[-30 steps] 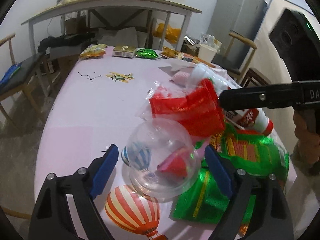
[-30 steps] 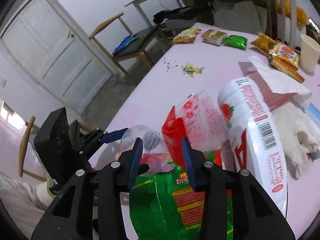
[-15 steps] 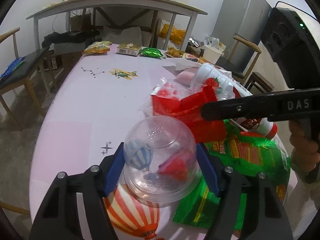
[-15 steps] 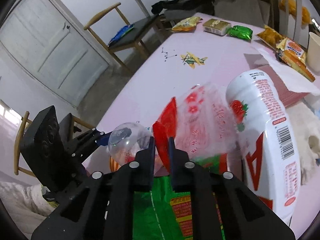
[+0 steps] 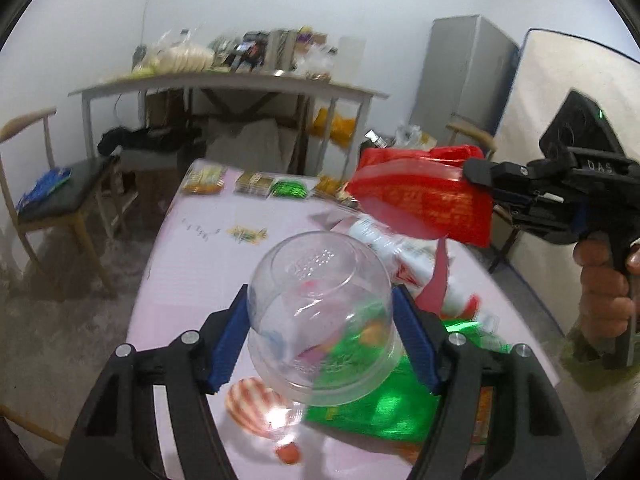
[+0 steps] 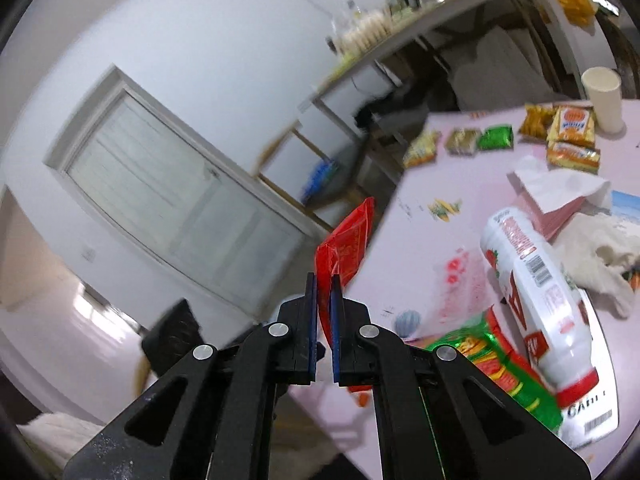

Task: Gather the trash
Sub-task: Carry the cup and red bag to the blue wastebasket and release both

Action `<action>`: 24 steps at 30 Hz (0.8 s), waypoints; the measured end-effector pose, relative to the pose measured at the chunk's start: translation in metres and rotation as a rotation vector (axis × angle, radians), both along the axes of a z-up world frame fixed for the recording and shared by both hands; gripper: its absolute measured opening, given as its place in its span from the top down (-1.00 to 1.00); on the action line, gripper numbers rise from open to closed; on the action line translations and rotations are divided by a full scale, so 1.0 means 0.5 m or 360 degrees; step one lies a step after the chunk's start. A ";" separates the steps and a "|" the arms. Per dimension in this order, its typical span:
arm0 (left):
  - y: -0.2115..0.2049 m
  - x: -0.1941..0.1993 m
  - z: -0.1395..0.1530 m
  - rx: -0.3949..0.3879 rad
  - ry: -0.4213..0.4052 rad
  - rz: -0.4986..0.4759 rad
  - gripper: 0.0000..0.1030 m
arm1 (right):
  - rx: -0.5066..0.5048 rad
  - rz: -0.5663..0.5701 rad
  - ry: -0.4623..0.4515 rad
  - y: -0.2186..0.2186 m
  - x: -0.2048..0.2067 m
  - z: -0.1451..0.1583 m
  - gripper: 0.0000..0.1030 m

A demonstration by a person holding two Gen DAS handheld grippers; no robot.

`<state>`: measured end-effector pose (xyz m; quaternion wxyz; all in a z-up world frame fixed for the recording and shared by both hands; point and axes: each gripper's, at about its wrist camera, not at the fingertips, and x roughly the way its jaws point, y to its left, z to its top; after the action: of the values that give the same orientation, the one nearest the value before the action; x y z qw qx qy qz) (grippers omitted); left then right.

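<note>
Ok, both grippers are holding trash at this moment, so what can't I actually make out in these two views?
- Left wrist view: the clear plastic dome cup in the left gripper blurs the shiny green snack bag behind it.
- Left wrist view: print on the red plastic wrapper is motion-blurred.
- Right wrist view: the right gripper hides the wrapper's lower end.
- No bin shows in either view.

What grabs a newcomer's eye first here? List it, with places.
The clear plastic cup, clamped between the left gripper's blue pads at the front of the left wrist view. Next the red wrapper, pinched by the right gripper and held up off the pink table. Below lie a green snack bag and a white bottle.
</note>
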<state>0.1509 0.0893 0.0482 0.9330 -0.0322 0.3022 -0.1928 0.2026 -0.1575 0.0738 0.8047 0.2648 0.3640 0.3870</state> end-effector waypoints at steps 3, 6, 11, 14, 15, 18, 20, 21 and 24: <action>-0.032 -0.032 0.036 -0.0012 -0.0038 -0.0068 -0.31 | 0.0067 -0.0088 -0.0085 -0.058 -0.059 0.030 0.91; -0.095 -0.057 0.063 -0.0024 -0.0051 -0.0192 -0.31 | 0.0098 -0.0235 -0.0165 -0.131 -0.130 0.042 0.91; -0.261 -0.079 0.094 -0.0050 -0.0029 -0.0479 -0.31 | 0.0057 -0.0602 -0.0226 -0.293 -0.274 0.028 0.91; -0.423 -0.075 0.100 -0.0047 0.0096 -0.0712 -0.32 | -0.0021 -0.0898 -0.0177 -0.405 -0.363 0.003 0.91; -0.499 -0.069 0.096 -0.0038 0.0181 -0.0807 -0.32 | -0.0046 -0.1022 -0.0137 -0.451 -0.395 -0.009 0.91; -0.697 -0.059 0.074 0.0008 0.0416 -0.0997 -0.33 | -0.0057 -0.1356 0.0033 -0.578 -0.472 -0.066 0.91; -0.830 -0.058 0.042 0.0084 0.0564 -0.1055 -0.33 | -0.0014 -0.1516 0.0145 -0.650 -0.508 -0.118 0.91; -0.921 -0.065 0.011 0.0136 0.0647 -0.1104 -0.33 | 0.0015 -0.1597 0.0213 -0.687 -0.524 -0.151 0.90; -1.091 -0.082 -0.079 0.0227 0.0843 -0.1213 -0.33 | 0.0142 -0.1792 0.0421 -0.774 -0.552 -0.265 0.90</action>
<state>0.1100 -0.4561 0.0085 0.6863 0.0971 0.5327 -0.4855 -0.0735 -0.5447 -0.0587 0.8224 0.4973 0.2478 -0.1222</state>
